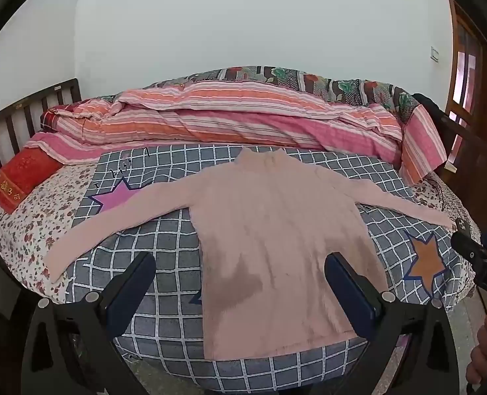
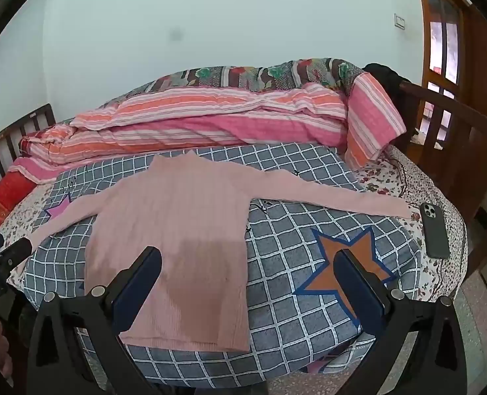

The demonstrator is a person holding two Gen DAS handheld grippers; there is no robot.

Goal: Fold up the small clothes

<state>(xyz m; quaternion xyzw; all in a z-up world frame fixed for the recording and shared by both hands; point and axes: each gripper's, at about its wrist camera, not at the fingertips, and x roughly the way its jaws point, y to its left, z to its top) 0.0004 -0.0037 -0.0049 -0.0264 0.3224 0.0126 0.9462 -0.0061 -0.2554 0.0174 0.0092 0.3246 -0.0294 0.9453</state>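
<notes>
A small pink long-sleeved sweater (image 1: 276, 237) lies flat on a grey checked quilt (image 1: 164, 247), collar away from me and both sleeves spread out to the sides. It also shows in the right wrist view (image 2: 177, 237). My left gripper (image 1: 240, 260) is open and empty, hovering above the sweater's lower body near its hem. My right gripper (image 2: 250, 256) is open and empty, above the quilt (image 2: 293, 247) at the sweater's lower right edge. The right gripper's body shows at the right edge of the left wrist view (image 1: 474, 256).
A rolled striped pink duvet (image 1: 243, 118) lies along the back of the bed. A red pillow (image 1: 19, 177) sits at the left. A dark phone (image 2: 434, 230) lies on the floral sheet at the right. Wooden bed rails (image 2: 441, 112) stand at both ends.
</notes>
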